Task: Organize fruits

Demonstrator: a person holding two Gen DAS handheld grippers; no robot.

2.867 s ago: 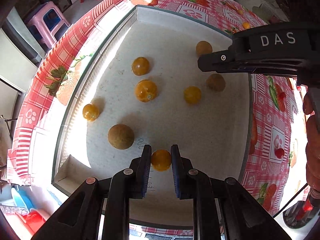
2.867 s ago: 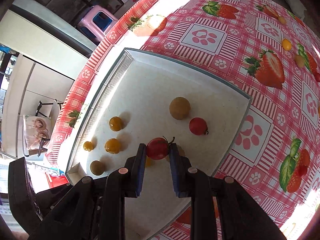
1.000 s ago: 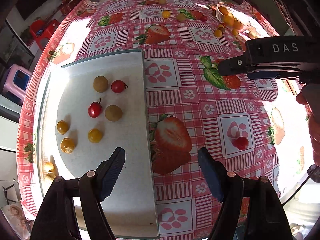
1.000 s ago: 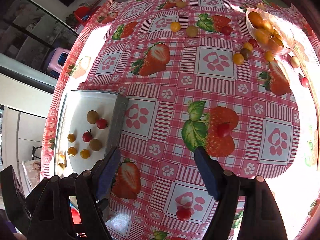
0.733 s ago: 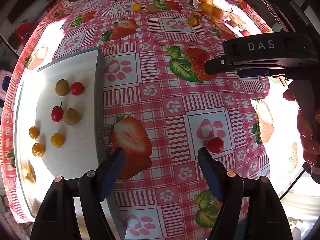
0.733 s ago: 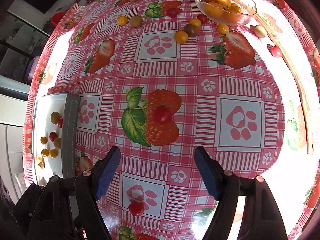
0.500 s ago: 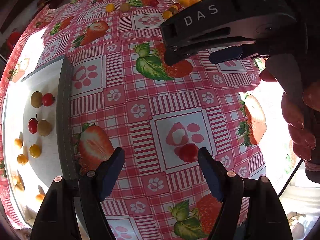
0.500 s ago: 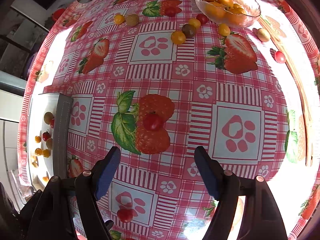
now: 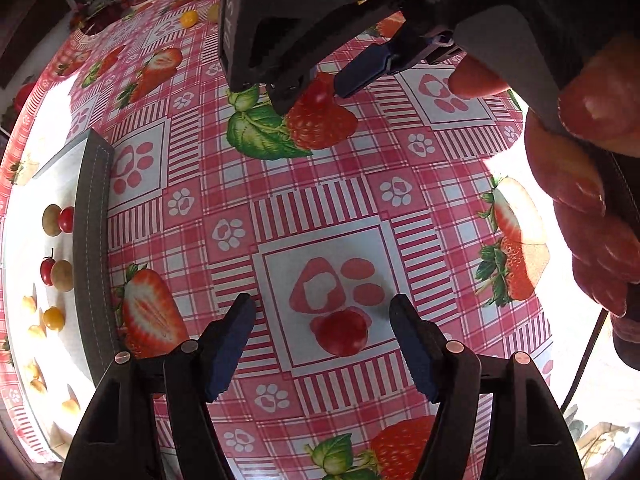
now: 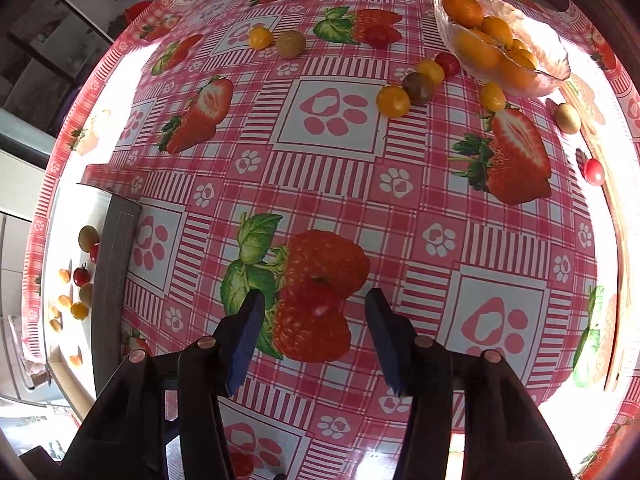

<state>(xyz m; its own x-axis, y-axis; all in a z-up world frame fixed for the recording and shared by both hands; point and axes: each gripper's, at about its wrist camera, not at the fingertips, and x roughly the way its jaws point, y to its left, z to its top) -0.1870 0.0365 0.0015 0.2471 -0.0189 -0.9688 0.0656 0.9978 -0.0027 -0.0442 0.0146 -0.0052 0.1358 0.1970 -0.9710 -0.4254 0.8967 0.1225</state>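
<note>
A red cherry tomato [image 9: 342,332] lies on a paw print of the tablecloth. My left gripper [image 9: 322,340] points down over it, jaws closing, pads on either side and clear of it. A second red tomato [image 10: 316,296] sits on a printed strawberry. My right gripper [image 10: 316,336] straddles it the same way, jaws closing, with gaps on both sides. In the left wrist view the right gripper [image 9: 308,92] shows at the top, a person's hand [image 9: 580,184] around it. The white tray [image 9: 92,248] at the left holds several small fruits.
A glass bowl [image 10: 556,68] of orange fruits stands at the far right. Loose yellow, brown and red fruits [image 10: 394,101] lie beside it, and two more fruits [image 10: 290,43] farther back. The tray's grey wall [image 10: 114,272] rises at the left.
Both grippers have left the tray, where each had held a fruit, moved right across the cloth and sunk over a red tomato each. Their jaws have narrowed since half a second ago.
</note>
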